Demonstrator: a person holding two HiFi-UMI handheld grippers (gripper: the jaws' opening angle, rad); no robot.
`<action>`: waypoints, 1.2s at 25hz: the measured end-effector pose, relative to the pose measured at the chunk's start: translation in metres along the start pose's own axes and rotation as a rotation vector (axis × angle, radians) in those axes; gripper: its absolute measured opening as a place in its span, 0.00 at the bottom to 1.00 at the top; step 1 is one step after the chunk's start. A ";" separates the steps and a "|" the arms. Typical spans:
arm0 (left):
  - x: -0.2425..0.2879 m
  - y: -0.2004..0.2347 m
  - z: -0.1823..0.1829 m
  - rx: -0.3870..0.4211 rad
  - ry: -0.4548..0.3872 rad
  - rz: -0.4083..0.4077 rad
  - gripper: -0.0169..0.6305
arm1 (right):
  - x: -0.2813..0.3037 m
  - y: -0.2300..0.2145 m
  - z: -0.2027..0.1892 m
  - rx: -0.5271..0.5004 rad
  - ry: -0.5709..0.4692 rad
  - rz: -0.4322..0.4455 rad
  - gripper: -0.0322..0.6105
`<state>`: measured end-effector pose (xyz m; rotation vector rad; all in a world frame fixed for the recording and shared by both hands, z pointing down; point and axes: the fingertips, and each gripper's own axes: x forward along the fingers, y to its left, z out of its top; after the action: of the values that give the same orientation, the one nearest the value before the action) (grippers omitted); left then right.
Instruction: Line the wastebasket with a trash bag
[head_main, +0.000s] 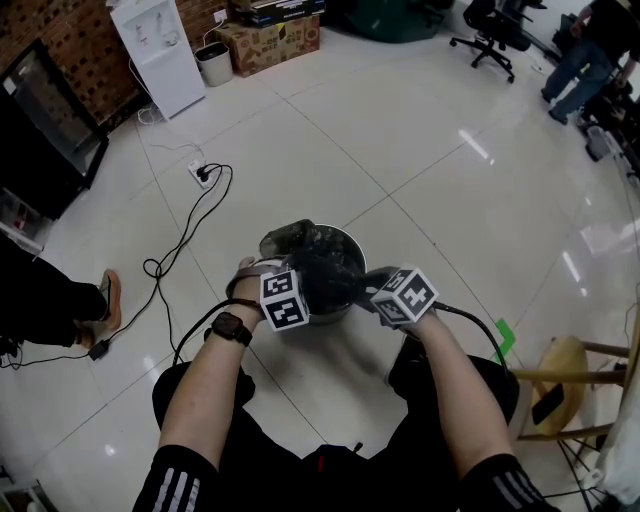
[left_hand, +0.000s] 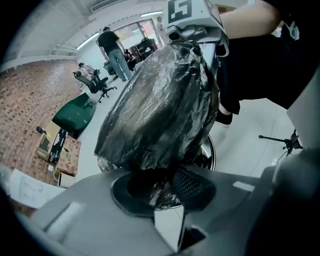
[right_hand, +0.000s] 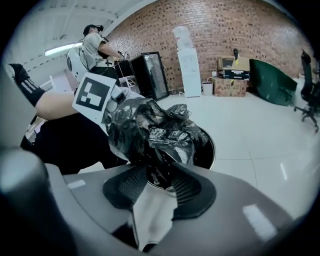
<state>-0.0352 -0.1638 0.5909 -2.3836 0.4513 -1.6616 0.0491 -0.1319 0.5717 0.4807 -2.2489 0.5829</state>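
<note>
Left gripper view: left gripper (left_hand: 165, 187) has its fingers closed on a fold of the black trash bag (left_hand: 160, 100), film pinched between the pads; just beyond the fingertips the bag balloons up and away, its far end reaching the right gripper at the top of the view; the metal wastebasket (left_hand: 212, 152) shows only as a sliver of shiny rim beyond and right of the fingertips; interior not seen from here.

Right gripper view: right gripper (right_hand: 159, 182) likewise clamped on crumpled film; beyond the fingertips the basket's mouth is in view, inside dark; loose film is heaped over the left part of the mouth and dips inside; whether anything besides the bag lies in there, cannot tell; the left gripper sits above-left of the fingertips, against the bag.

Head view: both grippers meet over the basket's near rim, bag bunched between them and covering most of the mouth; pads buried in film, grip unreadable here; bare far inner wall visible beyond the fingers; basket stands on white tile floor (head_main: 420, 150); power strip (head_main: 200, 175) with black cable well beyond the left fingers; wooden stool (head_main: 560, 375) well right of the right fingers.
</note>
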 end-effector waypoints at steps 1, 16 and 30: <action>0.000 0.000 -0.001 -0.002 0.003 0.002 0.15 | -0.004 0.000 0.000 0.006 0.003 0.018 0.31; -0.002 -0.004 0.019 0.013 -0.046 0.013 0.18 | -0.057 0.013 0.081 0.021 -0.152 0.194 0.41; -0.008 0.004 0.019 -0.004 -0.072 0.022 0.20 | 0.000 0.022 0.060 0.023 0.029 0.265 0.15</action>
<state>-0.0208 -0.1650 0.5764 -2.4226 0.4668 -1.5618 0.0036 -0.1466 0.5294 0.1838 -2.2968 0.7447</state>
